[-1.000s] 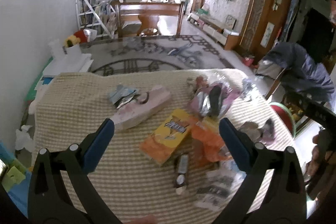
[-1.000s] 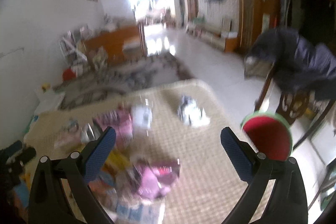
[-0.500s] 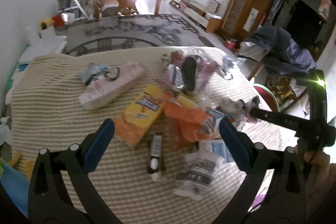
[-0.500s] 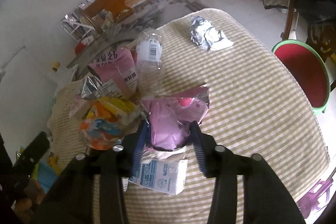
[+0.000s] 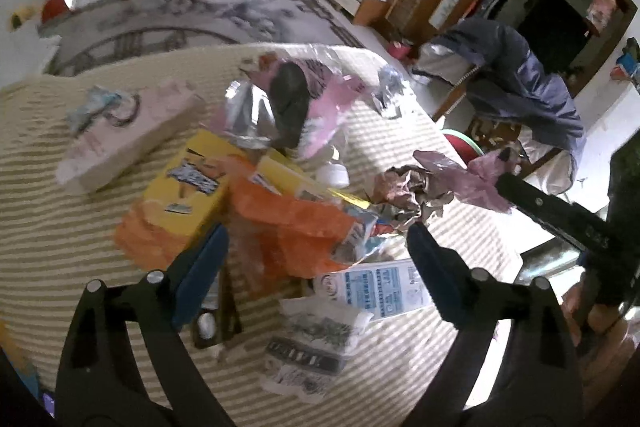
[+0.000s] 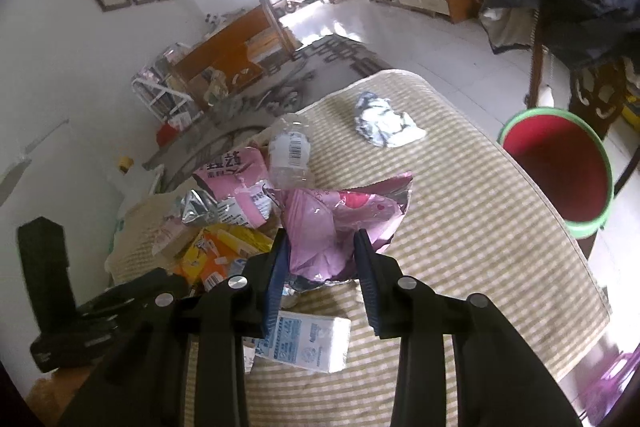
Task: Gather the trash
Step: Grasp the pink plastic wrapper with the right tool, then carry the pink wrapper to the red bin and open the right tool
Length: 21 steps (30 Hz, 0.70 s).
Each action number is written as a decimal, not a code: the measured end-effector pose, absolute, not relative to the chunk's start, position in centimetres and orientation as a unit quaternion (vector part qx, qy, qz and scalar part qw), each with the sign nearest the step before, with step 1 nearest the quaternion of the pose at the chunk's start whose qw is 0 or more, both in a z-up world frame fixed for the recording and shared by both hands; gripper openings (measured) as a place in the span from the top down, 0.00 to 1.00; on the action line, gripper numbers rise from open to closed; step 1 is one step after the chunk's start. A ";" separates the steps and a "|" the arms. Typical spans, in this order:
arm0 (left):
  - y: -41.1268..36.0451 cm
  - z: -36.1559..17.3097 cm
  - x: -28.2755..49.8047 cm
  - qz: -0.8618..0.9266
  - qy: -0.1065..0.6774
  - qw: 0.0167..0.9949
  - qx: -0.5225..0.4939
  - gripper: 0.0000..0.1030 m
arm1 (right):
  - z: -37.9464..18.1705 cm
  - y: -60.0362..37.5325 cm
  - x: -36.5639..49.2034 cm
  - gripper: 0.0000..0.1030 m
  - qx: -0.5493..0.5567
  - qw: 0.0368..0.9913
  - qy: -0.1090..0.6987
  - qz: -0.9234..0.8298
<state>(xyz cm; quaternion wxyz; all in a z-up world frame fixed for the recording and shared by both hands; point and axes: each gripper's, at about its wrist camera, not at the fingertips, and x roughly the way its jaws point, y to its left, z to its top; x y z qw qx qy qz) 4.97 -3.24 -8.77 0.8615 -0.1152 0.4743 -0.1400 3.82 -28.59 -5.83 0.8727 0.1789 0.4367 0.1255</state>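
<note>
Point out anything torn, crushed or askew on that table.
The pink wrapper held in the right gripper is torn open and crumpled. The clear bottle lies tipped and crushed. A crumpled wrapper sits apart from the heap.

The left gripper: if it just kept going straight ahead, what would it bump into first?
Most likely the crumpled orange wrapper, lying midway ahead of the open left gripper; depth is hard to judge.

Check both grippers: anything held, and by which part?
The right gripper is shut on the pink wrapper, pinching its crumpled lower edge nearest the camera. The left gripper is open over the orange bag, holding nothing.
</note>
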 end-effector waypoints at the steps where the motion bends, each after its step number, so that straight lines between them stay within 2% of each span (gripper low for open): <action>1: -3.5 -9.1 5.3 -0.144 0.481 0.857 -0.118 0.16 | -5.8 -28.8 3.7 0.68 0.181 0.873 0.436 0.122; 4: -3.8 -10.3 6.3 -0.145 0.498 0.846 -0.125 0.31 | -5.5 -29.6 3.1 0.68 0.186 0.876 0.431 0.113; 6: -3.7 -10.9 6.6 -0.142 0.508 0.839 -0.133 0.46 | -5.4 -30.1 3.0 0.68 0.188 0.877 0.429 0.111; 10: -3.6 -11.2 6.3 -0.135 0.508 0.838 -0.149 0.55 | -5.6 -31.1 3.0 0.68 0.195 0.875 0.430 0.109; 12: -3.5 -11.0 6.1 -0.132 0.506 0.838 -0.155 0.65 | -5.7 -31.7 3.1 0.68 0.196 0.875 0.429 0.112; 15: -3.6 -9.9 5.6 -0.120 0.494 0.846 -0.162 0.70 | -5.6 -32.5 3.5 0.68 0.197 0.876 0.424 0.121; 21: -5.3 -6.2 4.9 -0.095 0.449 0.877 -0.145 0.73 | -5.3 -34.9 5.5 0.68 0.201 0.875 0.417 0.139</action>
